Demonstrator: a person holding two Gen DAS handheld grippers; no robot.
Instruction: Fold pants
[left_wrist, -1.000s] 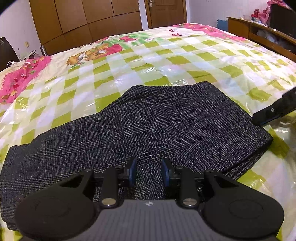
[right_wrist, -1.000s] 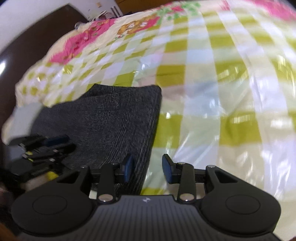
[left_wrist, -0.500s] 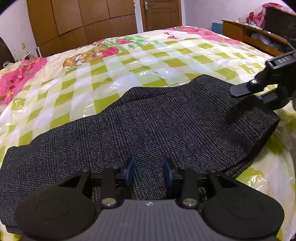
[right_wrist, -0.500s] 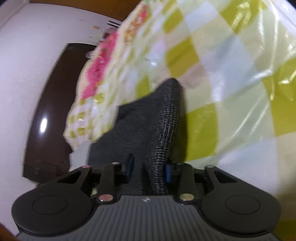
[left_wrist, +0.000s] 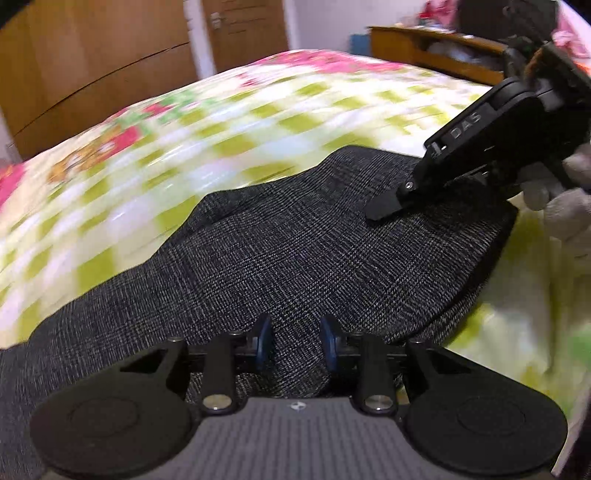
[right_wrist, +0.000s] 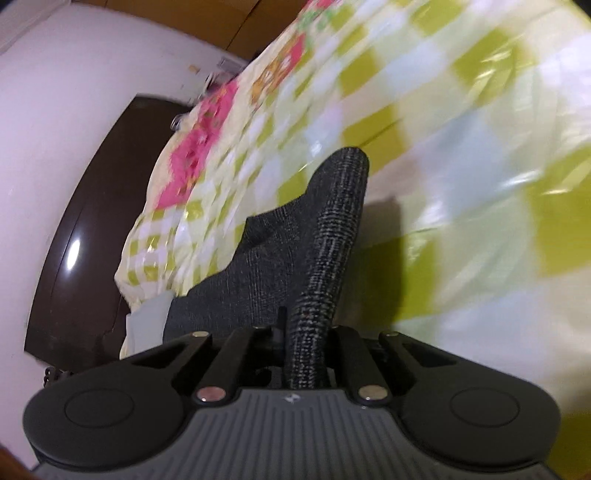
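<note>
I am seeing dark charcoal woven pants (left_wrist: 295, 251) with fine grey checks, lying on a green-and-white checked, pink-flowered bedspread (left_wrist: 229, 125).

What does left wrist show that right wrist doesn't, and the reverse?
Left wrist only: the left gripper, jaws apart over the pants; the right gripper seen from outside at the pants' right end; a gloved hand; wooden wardrobe doors; a wooden shelf.

Right wrist only: the right gripper shut on a raised ridge of the fabric; a dark brown headboard; a white wall.

Both: the dark checked pants lying on the green-checked bed cover.
</note>
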